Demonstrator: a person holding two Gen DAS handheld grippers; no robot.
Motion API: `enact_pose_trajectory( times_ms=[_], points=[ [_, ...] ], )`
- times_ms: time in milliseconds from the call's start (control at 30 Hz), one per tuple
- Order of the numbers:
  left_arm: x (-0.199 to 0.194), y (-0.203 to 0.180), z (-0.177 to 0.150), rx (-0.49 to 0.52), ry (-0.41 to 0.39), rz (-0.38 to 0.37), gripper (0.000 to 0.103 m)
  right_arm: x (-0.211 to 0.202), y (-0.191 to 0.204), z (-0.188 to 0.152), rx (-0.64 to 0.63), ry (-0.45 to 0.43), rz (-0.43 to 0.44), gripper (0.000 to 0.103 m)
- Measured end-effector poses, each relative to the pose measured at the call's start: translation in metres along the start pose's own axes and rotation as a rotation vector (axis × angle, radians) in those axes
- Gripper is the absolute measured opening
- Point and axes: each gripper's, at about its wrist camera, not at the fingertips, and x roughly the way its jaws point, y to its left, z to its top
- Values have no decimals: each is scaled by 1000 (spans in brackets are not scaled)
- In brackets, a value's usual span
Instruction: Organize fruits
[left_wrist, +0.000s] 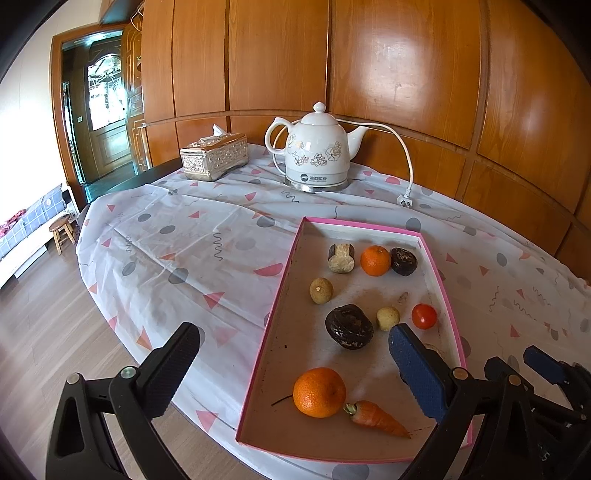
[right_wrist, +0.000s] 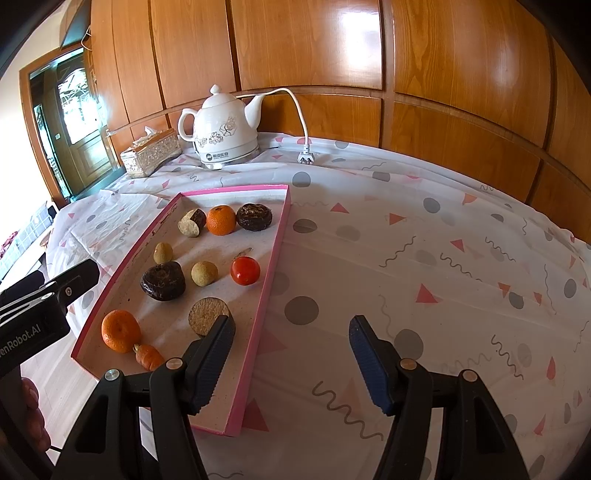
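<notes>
A pink-rimmed tray (left_wrist: 288, 258) (right_wrist: 275, 251) lies on the tablecloth with several fruits in it. Near its front are a large orange (left_wrist: 319, 392) (right_wrist: 120, 330) and a small carrot (left_wrist: 380, 419) (right_wrist: 149, 356). A dark round fruit (left_wrist: 349, 326) (right_wrist: 163, 280), a red tomato (left_wrist: 424, 316) (right_wrist: 245, 271), a small orange (left_wrist: 375, 260) (right_wrist: 221, 220) and pale round fruits sit further in. My left gripper (left_wrist: 291, 373) is open and empty above the tray's front left. My right gripper (right_wrist: 291, 360) is open and empty over the tray's right rim.
A white electric kettle (left_wrist: 317, 147) (right_wrist: 221, 129) with its loose cord and plug (left_wrist: 405, 199) stands at the back by the wood-panelled wall. A tissue box (left_wrist: 214, 155) (right_wrist: 151, 155) is to its left. The table edge drops to the floor on the left.
</notes>
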Motion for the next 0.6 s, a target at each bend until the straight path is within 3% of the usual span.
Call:
enact_pose_trajectory(
  times_ms=[600],
  points=[
    [-3,-1,2,2,-4,1,103,1,1,0,-11,6,2,66]
  ],
)
